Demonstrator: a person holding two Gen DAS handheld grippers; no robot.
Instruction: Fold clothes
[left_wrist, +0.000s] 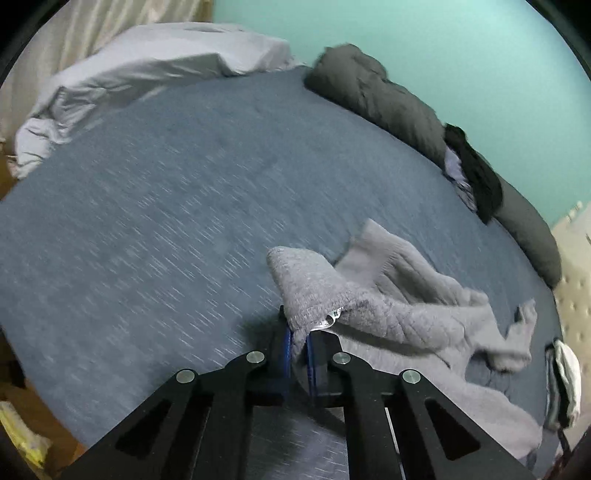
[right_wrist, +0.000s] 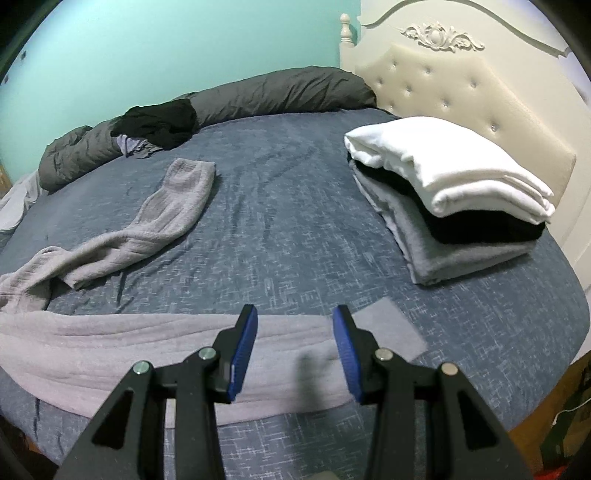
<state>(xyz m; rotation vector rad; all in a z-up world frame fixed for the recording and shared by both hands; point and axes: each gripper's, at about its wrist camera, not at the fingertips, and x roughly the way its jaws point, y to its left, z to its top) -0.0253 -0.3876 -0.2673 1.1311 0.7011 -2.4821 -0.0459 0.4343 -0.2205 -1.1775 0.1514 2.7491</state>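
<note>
On the blue bed (left_wrist: 155, 192), left wrist view: left gripper (left_wrist: 299, 341) pinches a raised fold of the grey garment (left_wrist: 406, 295), the rest trailing rightward. Right wrist view: right gripper (right_wrist: 294, 345) spread above the garment's hem, folded stack (right_wrist: 458, 206) near the headboard (right_wrist: 461, 99).

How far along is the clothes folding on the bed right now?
Done: a folded stack of white, black and grey items by the headboard. In hand: the left tool is shut on the grey sweater, while the right tool hovers open above it. Left: the dark clothes pile near the rolled duvet.
</note>
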